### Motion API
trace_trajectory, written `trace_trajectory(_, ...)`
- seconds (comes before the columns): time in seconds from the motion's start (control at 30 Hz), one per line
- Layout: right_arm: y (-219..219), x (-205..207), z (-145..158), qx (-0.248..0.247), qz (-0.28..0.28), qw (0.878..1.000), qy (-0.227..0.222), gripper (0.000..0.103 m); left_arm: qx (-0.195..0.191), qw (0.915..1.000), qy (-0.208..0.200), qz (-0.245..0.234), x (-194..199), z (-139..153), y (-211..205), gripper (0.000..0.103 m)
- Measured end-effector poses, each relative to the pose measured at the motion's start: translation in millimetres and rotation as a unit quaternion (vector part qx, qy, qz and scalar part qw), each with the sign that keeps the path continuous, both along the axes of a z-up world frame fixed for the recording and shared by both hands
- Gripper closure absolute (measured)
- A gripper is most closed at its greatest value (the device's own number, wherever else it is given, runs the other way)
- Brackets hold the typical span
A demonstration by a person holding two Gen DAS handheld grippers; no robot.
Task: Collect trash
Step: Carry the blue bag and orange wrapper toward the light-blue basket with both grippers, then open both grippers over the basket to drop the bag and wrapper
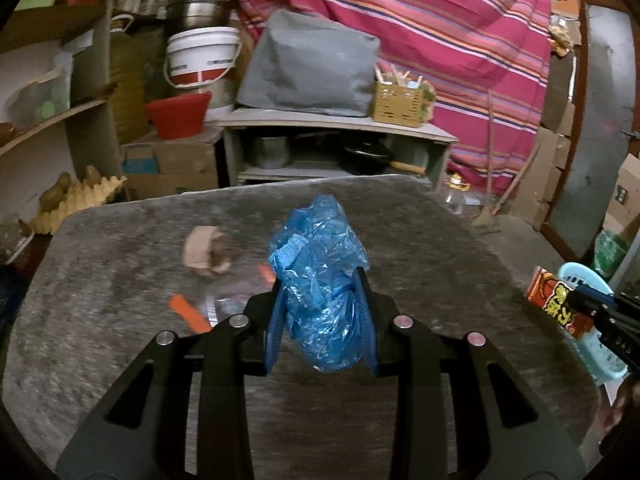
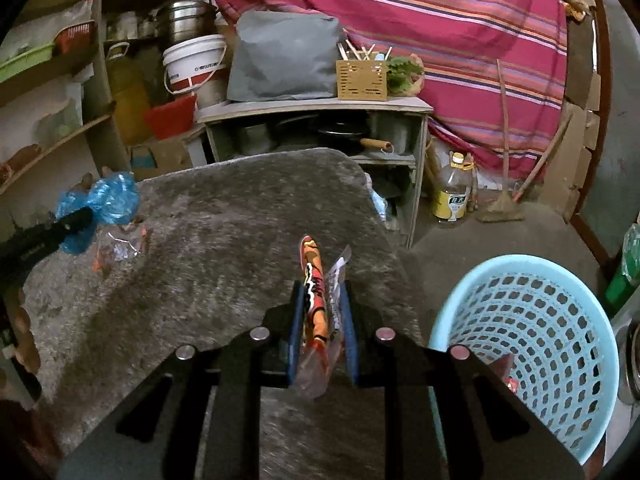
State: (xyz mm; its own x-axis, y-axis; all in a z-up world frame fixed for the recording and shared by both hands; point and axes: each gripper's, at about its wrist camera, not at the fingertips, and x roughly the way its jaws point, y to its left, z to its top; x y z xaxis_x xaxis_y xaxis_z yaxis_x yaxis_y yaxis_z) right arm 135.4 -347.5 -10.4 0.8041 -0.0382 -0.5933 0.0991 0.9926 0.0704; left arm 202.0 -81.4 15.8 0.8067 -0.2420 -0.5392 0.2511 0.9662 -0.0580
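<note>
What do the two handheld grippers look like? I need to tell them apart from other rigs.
Both look alike: the left gripper and right gripper have matte black linkage arms with cut-out slots, round silver pivot pins, and blue ribbed pads lining the fingers. No cables or sleeves show; small pale lettering marks the side.

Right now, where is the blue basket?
In the right wrist view, the blue basket stands on the floor at lower right, beside the grey table, just right of the right claw.

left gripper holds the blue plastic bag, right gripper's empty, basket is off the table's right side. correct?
One slip: the right gripper is not empty. The right wrist view shows it shut on an orange snack wrapper. The left gripper holds the blue plastic bag; basket placement is right.
</note>
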Motion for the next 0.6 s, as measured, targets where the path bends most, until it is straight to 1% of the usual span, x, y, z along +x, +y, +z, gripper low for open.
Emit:
trace_trajectory(0.07,-9.7,-7.0,3.8,0.005,-0.003,1.000,-0.008,0.084,-0.002,0.9999,-0.005,-0.011,-5.6,1.1,-14.6,0.072)
trace_trajectory(0.13,-22.4,-15.3,8.8,0.009,-0.010,1.000,-0.018,0.084,0.007,0.9997,-0.012,-0.021,-13.2,2.8,-32.1,0.072)
trace_trajectory(0.2,-39.0,-24.6,14.1,0.012,-0.023,0.999,-0.026,0.084,0.020,0.9990,-0.024,-0.031,-21.6,6.0,-52.6,0.072)
trace_trajectory(0.27,-58.7,-33.4,17.9,0.015,-0.042,0.999,-0.032,0.084,0.021,0.9986,-0.027,-0.041,-28.5,8.8,-68.2,0.072)
trace_trajectory(0.4,-95.0,-50.5,19.1,0.004,-0.082,0.996,-0.036,0.084,0.016,0.9963,-0.037,-0.076,-46.1,16.7,-115.3,0.072)
trace_trajectory(0.5,-126.8,-65.2,18.7,0.014,-0.110,0.993,-0.037,0.084,0.010,0.9934,-0.037,-0.108,-57.6,17.7,-155.4,0.072)
trace_trajectory(0.6,-152.6,-78.7,17.0,0.021,-0.134,0.990,-0.036,0.084,0.016,0.9893,-0.044,-0.138,-72.1,15.8,-194.1,0.072)
